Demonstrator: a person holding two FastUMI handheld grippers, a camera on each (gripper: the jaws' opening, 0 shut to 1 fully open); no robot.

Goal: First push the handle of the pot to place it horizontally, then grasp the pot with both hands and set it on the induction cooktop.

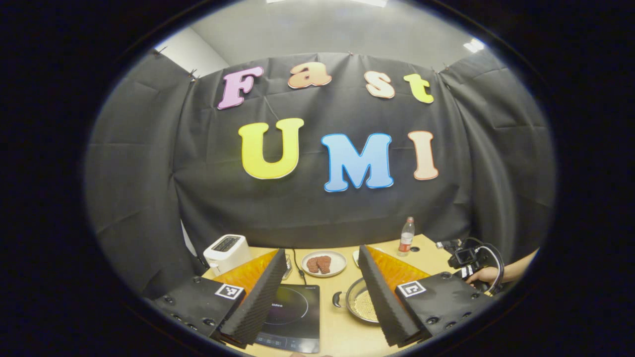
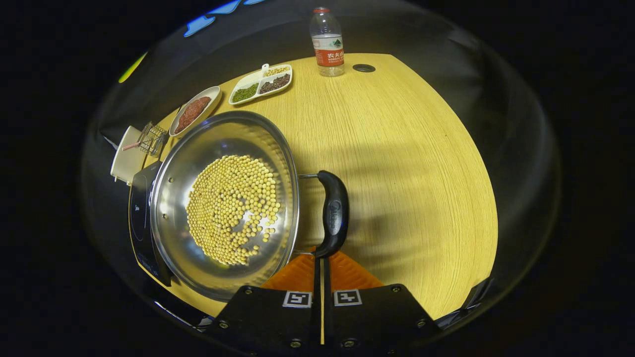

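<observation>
A steel pot [image 2: 171,233] holding yellow beans stands on the wooden table [image 2: 397,163], just right of the black induction cooktop [image 2: 141,218]. Its black side handle [image 2: 333,210] lies crosswise in front of my right gripper [image 2: 321,260], which is shut with nothing between its fingers, its tips right at the handle's near end. In the left gripper view my left gripper [image 1: 322,250] hangs wide open above the table, over the cooktop [image 1: 290,317] and the pot [image 1: 353,292], which one finger partly hides. A hand holds the other gripper [image 1: 466,260] at the right.
At the table's far side stand a water bottle [image 2: 327,42], a divided dish of beans [image 2: 261,83], a plate of meat [image 2: 194,110] and a white toaster [image 2: 126,156]. Bare tabletop stretches right of the pot. The black cloth wall closes the back.
</observation>
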